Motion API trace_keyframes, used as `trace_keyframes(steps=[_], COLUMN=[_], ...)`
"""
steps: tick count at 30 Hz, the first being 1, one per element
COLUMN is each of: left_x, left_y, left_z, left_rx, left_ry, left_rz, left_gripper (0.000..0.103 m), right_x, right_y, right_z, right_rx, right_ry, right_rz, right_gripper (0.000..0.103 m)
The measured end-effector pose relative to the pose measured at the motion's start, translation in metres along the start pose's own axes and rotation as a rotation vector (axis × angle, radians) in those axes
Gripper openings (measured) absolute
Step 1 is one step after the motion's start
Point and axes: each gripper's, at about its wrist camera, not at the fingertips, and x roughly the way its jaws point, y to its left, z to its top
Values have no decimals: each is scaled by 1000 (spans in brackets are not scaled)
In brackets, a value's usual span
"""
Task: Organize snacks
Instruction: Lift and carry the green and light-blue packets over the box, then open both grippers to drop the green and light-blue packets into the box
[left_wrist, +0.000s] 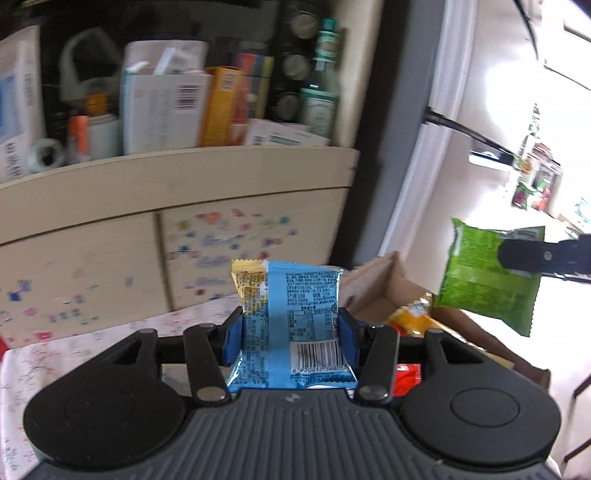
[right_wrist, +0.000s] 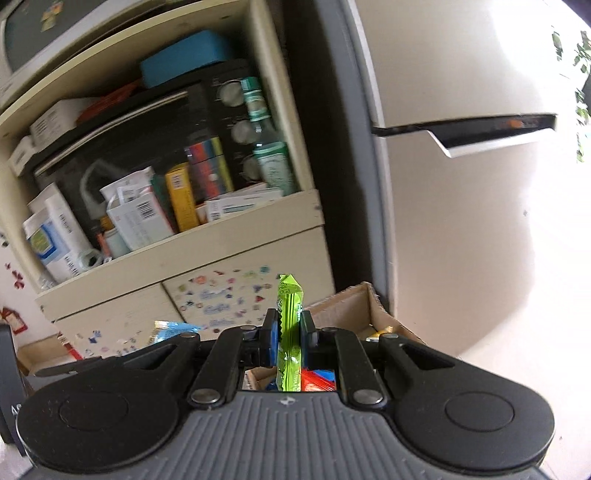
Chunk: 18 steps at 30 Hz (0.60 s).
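My left gripper (left_wrist: 291, 326) is shut on a blue snack packet (left_wrist: 295, 317) with a yellow corner and a barcode, held upright above the table. My right gripper (right_wrist: 289, 330) is shut on a green snack packet (right_wrist: 290, 332), seen edge-on. In the left wrist view the green packet (left_wrist: 487, 277) hangs at the right, pinched by the right gripper's black finger (left_wrist: 524, 254), above an open cardboard box (left_wrist: 388, 284). The box holds an orange packet (left_wrist: 413, 317) and a red one (left_wrist: 406, 376). The box also shows in the right wrist view (right_wrist: 354, 306), just beyond the gripper.
A cream shelf unit (left_wrist: 184, 173) full of boxes and bottles stands behind, its lower doors covered in stickers (left_wrist: 229, 236). A white fridge (right_wrist: 461, 184) stands to the right of it. The table carries a patterned cloth (left_wrist: 74, 354).
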Motion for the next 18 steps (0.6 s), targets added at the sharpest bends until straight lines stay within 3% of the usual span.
trace_keyframes(steps=[7,18], left_x=[18,52], left_y=[-26,-46], left_z=[0,-2], left_rx=[23,29], left_ry=[17,42], left_rz=[-71,-107], left_gripper=[50,54], right_x=[0,4], right_y=[-17,-29], right_z=[1,-1], right_rx=[74,155], right_ry=[19,25], right_rz=[-52,-155], right_gripper=[15,16])
